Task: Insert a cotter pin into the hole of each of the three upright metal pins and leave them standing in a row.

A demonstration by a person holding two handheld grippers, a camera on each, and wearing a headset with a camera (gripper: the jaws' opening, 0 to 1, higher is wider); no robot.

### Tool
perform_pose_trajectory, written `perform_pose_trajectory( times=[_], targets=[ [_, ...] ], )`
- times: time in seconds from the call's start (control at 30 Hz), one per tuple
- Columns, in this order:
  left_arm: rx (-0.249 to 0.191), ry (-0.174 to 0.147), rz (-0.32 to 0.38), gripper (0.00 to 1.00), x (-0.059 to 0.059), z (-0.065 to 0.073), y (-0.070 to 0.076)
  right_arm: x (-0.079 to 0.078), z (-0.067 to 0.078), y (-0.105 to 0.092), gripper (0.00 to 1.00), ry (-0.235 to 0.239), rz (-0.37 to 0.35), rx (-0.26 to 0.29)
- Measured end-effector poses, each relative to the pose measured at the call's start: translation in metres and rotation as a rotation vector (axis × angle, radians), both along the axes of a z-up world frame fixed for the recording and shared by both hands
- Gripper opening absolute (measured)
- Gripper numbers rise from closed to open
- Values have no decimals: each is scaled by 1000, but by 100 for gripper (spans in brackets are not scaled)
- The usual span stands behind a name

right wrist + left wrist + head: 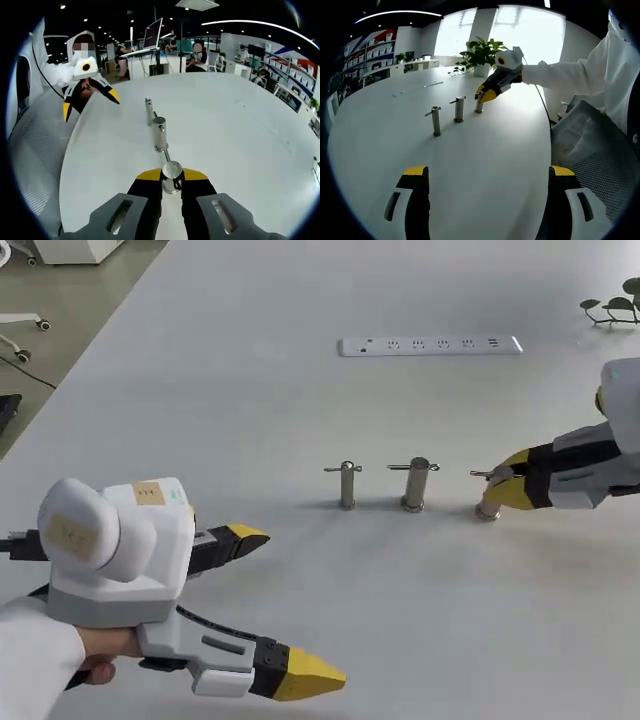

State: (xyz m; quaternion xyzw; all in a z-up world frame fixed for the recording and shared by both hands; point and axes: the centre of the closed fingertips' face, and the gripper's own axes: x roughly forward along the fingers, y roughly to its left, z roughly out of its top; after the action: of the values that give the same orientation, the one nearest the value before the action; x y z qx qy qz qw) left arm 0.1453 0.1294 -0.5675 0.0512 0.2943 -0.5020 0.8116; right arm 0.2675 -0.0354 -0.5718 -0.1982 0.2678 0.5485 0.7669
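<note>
White office tabletop (300, 340); left tool (302, 606) agape, empty; right tool (172, 176) tight on pin (488, 510)

Your left pin (346, 487), middle pin (413, 485) and right pin (488, 510) stand in a row on the table (250, 370); behind them lies a power strip (430, 345), and further right, seemingly, a plant (615, 308).

This looks like an open-plan office. A long white surface (250, 370) carries a power strip (430, 345) at upper centre of the head view. The right gripper view shows a monitor (152, 32) and people seated at desks (200, 61) under ceiling spotlights (62, 7). The left gripper view shows big windows (530, 30), a potted plant (481, 52), a mesh office chair (590, 135), and possibly shelves (375, 60) at upper left.
</note>
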Motion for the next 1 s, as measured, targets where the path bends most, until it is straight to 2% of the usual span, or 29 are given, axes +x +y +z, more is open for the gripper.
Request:
perform_pose_trajectory(
  times=[0.43, 0.53, 0.67, 0.7, 0.73, 0.9, 1.0],
  targets=[
    [-3, 4, 11, 99, 0, 2, 3, 5, 0, 5, 8, -2, 14, 18],
    [-23, 6, 16, 99, 1, 6, 0, 5, 0, 5, 9, 9, 0, 23],
    [-19, -2, 19, 99, 2, 7, 0, 5, 0, 4, 10, 24, -26, 45],
    [-20, -3, 19, 99, 2, 8, 0, 5, 1, 4, 11, 23, -32, 56],
    [-25, -6, 20, 99, 3, 10, -1, 5, 4, 3, 17, 32, -52, 75],
    [-51, -14, 44, 99, 6, 16, -1, 5, 20, -5, 32, -3, -112, 110],
    [-75, -22, 63, 99, 8, 22, -3, -3, 36, -6, 49, -12, -148, 171]
  ],
)
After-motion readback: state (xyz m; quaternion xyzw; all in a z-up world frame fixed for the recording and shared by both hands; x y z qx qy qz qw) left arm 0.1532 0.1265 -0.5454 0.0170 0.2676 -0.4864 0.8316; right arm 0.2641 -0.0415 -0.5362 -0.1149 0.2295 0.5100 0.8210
